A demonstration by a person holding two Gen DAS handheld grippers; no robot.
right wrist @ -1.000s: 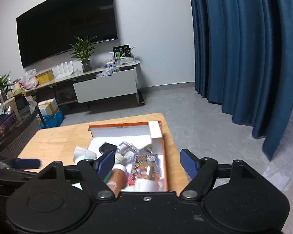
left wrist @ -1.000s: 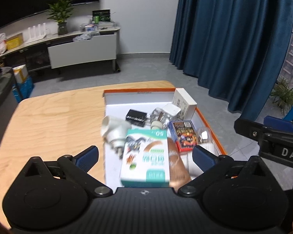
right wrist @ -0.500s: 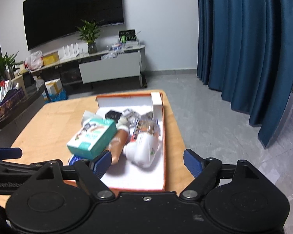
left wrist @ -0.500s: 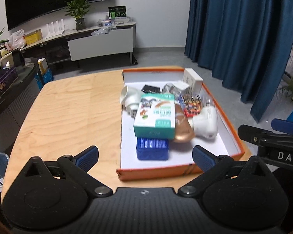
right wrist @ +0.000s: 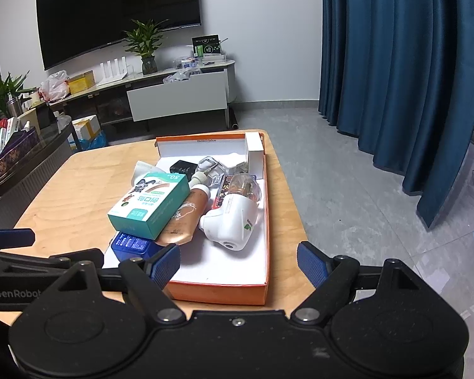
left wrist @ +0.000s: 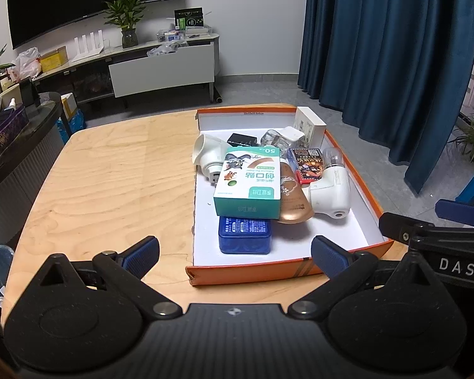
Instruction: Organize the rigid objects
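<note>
An orange-rimmed white tray point(left wrist: 252, 276) point(right wrist: 218, 293) sits on the wooden table and holds several rigid items. A green-and-white box point(left wrist: 249, 181) point(right wrist: 148, 205) lies on top of a blue box point(left wrist: 245, 235) point(right wrist: 131, 244) and leans on a bronze tube point(left wrist: 292, 200) point(right wrist: 183, 218). A white device point(left wrist: 333, 192) point(right wrist: 233, 221), a red card pack point(left wrist: 306, 161) and a white box point(left wrist: 309, 123) lie further in. My left gripper point(left wrist: 233, 252) is open and empty, in front of the tray's near wall. My right gripper point(right wrist: 238, 262) is open and empty, at the tray's near right corner.
The bare wooden table top point(left wrist: 117, 173) stretches left of the tray. A dark counter point(left wrist: 19, 135) with boxes stands at the far left. A TV cabinet point(right wrist: 177, 94) is at the back wall and blue curtains point(right wrist: 404, 63) hang at the right.
Both grippers have pulled back and up from the tray. The green-and-white box, close between my left fingers a second ago, now rests in the tray on the blue box.
</note>
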